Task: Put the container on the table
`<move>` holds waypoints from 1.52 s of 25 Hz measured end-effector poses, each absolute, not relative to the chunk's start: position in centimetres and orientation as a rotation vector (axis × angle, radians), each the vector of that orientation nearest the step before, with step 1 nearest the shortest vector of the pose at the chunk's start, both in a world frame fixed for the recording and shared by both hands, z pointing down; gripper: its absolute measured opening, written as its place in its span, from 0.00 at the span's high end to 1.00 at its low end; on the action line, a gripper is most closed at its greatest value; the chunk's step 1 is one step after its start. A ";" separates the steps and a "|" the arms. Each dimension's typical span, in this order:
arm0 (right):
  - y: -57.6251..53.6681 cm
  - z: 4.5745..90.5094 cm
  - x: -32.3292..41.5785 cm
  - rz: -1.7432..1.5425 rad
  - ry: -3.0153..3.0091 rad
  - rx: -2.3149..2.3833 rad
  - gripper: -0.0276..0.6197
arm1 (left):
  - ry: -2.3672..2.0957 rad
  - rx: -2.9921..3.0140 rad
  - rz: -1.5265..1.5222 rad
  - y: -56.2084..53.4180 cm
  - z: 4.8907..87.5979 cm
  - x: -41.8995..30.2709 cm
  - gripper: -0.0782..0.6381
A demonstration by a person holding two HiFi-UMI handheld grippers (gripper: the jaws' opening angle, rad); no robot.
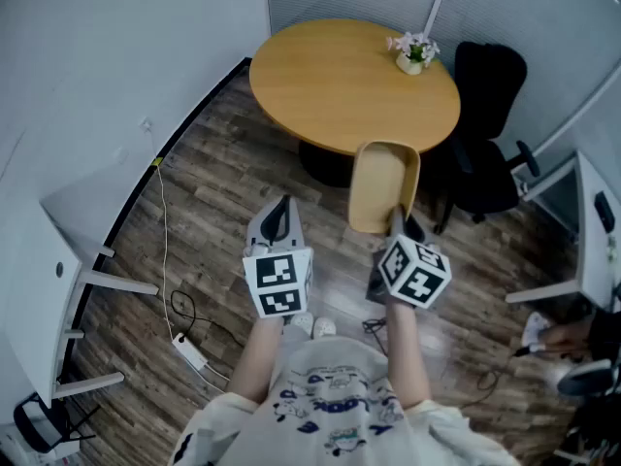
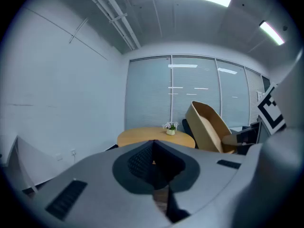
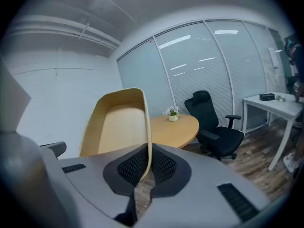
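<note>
A tan wooden container (image 1: 382, 186) hangs in the air just short of the round wooden table (image 1: 330, 81). My right gripper (image 1: 402, 223) is shut on its near rim, and the thin wall (image 3: 147, 141) runs between the jaws in the right gripper view. The container's open side faces left and up. My left gripper (image 1: 279, 219) is shut with nothing in it, to the left of the container (image 2: 209, 125) and apart from it. The table (image 2: 154, 137) lies ahead of both grippers.
A small white pot of flowers (image 1: 413, 53) stands at the table's far right edge. A black office chair (image 1: 485, 134) is right of the table. A white desk (image 1: 592, 231) stands at the far right, a white shelf unit (image 1: 58, 289) at left. Cables and a power strip (image 1: 189, 352) lie on the wood floor.
</note>
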State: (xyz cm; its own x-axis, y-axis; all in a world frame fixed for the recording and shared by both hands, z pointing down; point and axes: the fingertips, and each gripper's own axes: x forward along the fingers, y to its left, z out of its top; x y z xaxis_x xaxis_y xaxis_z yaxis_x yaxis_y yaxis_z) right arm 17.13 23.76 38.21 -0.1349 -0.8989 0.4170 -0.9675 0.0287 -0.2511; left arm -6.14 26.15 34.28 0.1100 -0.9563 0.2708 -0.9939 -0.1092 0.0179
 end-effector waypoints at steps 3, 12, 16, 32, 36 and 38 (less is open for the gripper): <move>23.3 38.2 17.4 0.724 -2.147 1.962 0.94 | -1.952 2.185 0.284 25.6 34.4 -5.7 0.89; 22.3 38.8 18.3 0.733 -2.167 1.937 0.94 | -1.970 2.167 0.291 24.9 34.7 -4.8 0.89; 22.1 39.2 18.0 0.734 -2.187 1.895 0.94 | -1.979 2.151 0.292 24.9 35.1 -4.5 0.89; 19.2 41.6 17.8 0.769 -2.154 1.848 0.94 | -1.961 2.105 0.327 22.2 37.5 -4.7 0.89; 16.5 41.9 17.7 0.776 -2.145 1.858 0.94 | -1.942 2.116 0.329 19.3 37.9 -4.8 0.89; 15.0 41.9 17.6 0.774 -2.141 1.866 0.94 | -1.934 2.126 0.325 17.6 37.9 -4.8 0.89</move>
